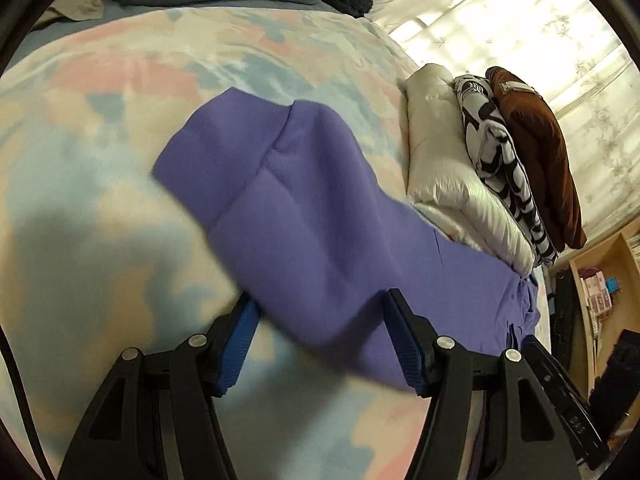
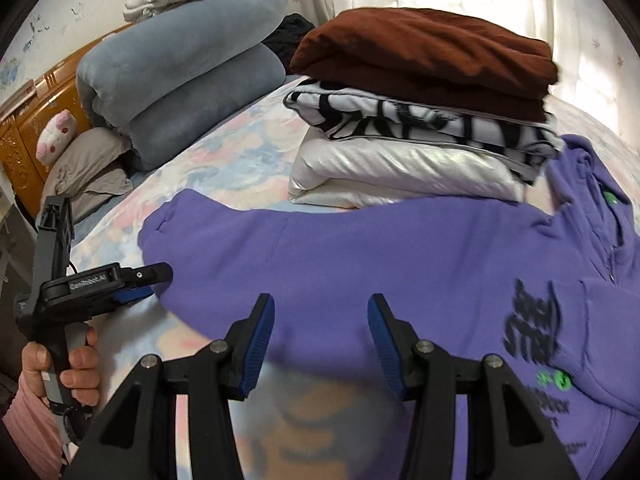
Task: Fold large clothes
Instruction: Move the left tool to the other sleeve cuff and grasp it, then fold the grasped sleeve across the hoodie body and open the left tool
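A purple hoodie (image 2: 360,252) with black and green print lies spread on the pastel patterned bed cover (image 2: 240,136); its sleeve with the cuff (image 1: 224,152) stretches away in the left wrist view. My left gripper (image 1: 320,304) is open, its blue pads either side of the sleeve's near edge; it also shows in the right wrist view (image 2: 156,280) at the sleeve's left edge. My right gripper (image 2: 320,308) is open just above the hoodie's near hem, holding nothing.
A stack of folded clothes, white (image 2: 400,176), black-and-white (image 2: 420,124) and brown (image 2: 424,56), sits beyond the hoodie. Rolled grey-blue blankets (image 2: 180,80), a grey pillow (image 2: 84,168) and a wooden headboard (image 2: 24,128) are at the back left. Curtains hang behind.
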{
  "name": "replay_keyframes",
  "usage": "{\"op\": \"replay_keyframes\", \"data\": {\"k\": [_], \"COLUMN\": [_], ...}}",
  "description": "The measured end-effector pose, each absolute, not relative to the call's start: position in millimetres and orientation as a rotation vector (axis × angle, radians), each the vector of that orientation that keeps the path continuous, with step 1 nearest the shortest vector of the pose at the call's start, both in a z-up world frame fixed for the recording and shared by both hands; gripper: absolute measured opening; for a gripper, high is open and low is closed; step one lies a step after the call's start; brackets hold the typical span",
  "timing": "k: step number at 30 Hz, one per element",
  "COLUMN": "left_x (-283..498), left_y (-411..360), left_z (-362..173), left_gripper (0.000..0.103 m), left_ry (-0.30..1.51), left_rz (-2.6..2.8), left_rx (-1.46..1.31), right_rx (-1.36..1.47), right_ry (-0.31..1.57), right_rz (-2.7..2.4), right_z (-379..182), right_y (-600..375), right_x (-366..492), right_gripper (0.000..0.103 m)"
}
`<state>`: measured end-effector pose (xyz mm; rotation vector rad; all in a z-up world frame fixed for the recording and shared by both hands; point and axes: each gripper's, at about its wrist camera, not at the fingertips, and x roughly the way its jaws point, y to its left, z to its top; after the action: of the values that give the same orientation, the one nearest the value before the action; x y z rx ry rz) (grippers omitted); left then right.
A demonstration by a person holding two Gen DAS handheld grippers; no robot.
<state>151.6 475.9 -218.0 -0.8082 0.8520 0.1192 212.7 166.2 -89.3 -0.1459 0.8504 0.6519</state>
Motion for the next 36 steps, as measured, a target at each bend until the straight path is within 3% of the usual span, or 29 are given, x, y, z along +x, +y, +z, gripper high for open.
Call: {"op": "replay_keyframes", "data": {"k": [2,4,6,9,17,25,30,36], "left_x": [161,167,170,167,147,152,171,174], "left_y": [483,488,494,490,421,260,138,39], "left_z": [-219,-221,-223,-212,-109,-5,-13,-68], "left_gripper": [0.054,0.031,0.015,0.009,0.008,0.008,0.01,0.036], "left_ry": [0.844,0.843,0.838,0.802,0.692,0.633,0.7,0.825], "left_rz": [0.094,0.088,0.092,0.097,0.106,-0.097,-0.216,-0.333], "left_rx": [-0.797,-0.776,-0.777,-0.75,-0.525,-0.353,-0.224,-0.148], "right_rx": [-0.147,-0.136,-0.112,-0.083,0.037,0.128,0.193,0.209], "right_ry": [0.857,0.868,0.878,0.88,0.878,0.795,0.733,0.74], "right_rz": [0.64,0.63,0.626,0.613,0.524,0.387,0.306,0.225], "right_z": [-93,-97,-98,-98,-85,-50,-30,-34], "right_y": [174,178,175,162,64,-51,-119,-179], "right_x": [220,227,231,230,206,176,163,150], "right_gripper": [0.044,0.043,0.043,0.043,0.043,0.043,0.043,0.043]}}
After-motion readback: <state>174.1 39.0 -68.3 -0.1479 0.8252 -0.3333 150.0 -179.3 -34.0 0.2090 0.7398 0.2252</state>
